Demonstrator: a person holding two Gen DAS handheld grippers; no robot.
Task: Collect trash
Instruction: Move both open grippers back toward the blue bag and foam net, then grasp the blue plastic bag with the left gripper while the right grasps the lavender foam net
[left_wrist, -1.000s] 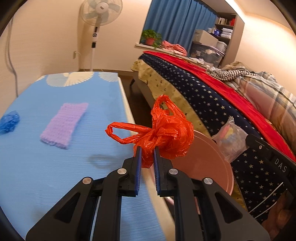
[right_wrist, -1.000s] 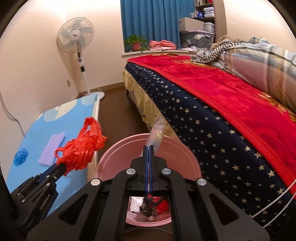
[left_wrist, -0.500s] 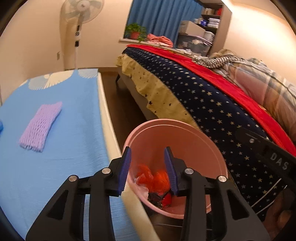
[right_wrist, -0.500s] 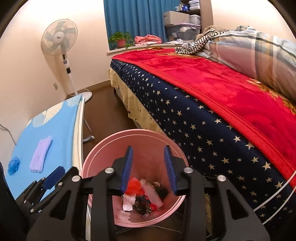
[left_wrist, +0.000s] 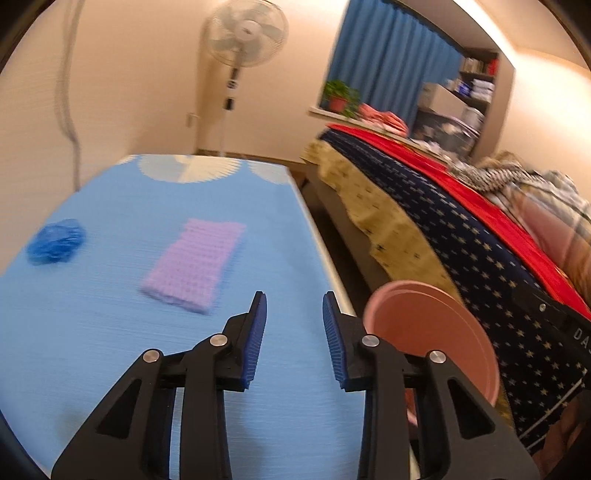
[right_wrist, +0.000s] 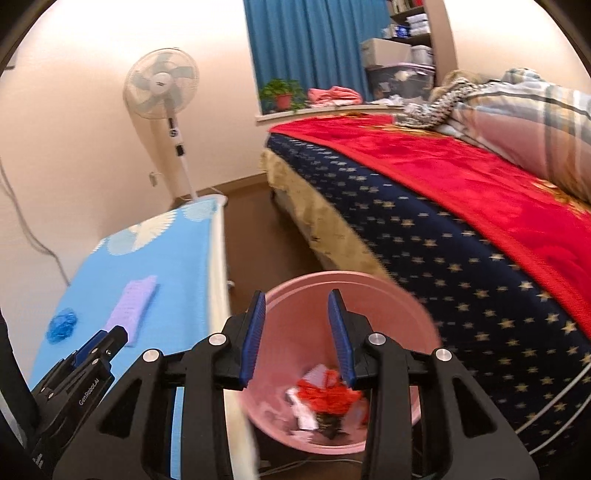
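A pink bin (right_wrist: 413, 325) stands on the floor between the blue table (left_wrist: 110, 332) and the bed. The red plastic bag (right_wrist: 325, 397) lies inside it among other scraps. My right gripper (right_wrist: 297, 299) hangs open over the bin with nothing between its fingers. My left gripper (left_wrist: 293, 301) is over the table's right part; its jaws are closing a little with nothing between them, and it also shows in the right wrist view (right_wrist: 110, 338). A purple foam net (left_wrist: 195, 267) and a crumpled blue bag (left_wrist: 55, 242) lie on the table ahead of it.
A bed with a star-patterned cover (right_wrist: 461, 266) and red blanket (right_wrist: 461, 173) runs along the right. A standing fan (left_wrist: 243, 33) is by the far wall. A narrow strip of floor (right_wrist: 251, 236) separates table and bed.
Both grippers let go: the red bag and the clear bag dropped into the pink bin. The left gripper then swung left, from over the bin to over the table.
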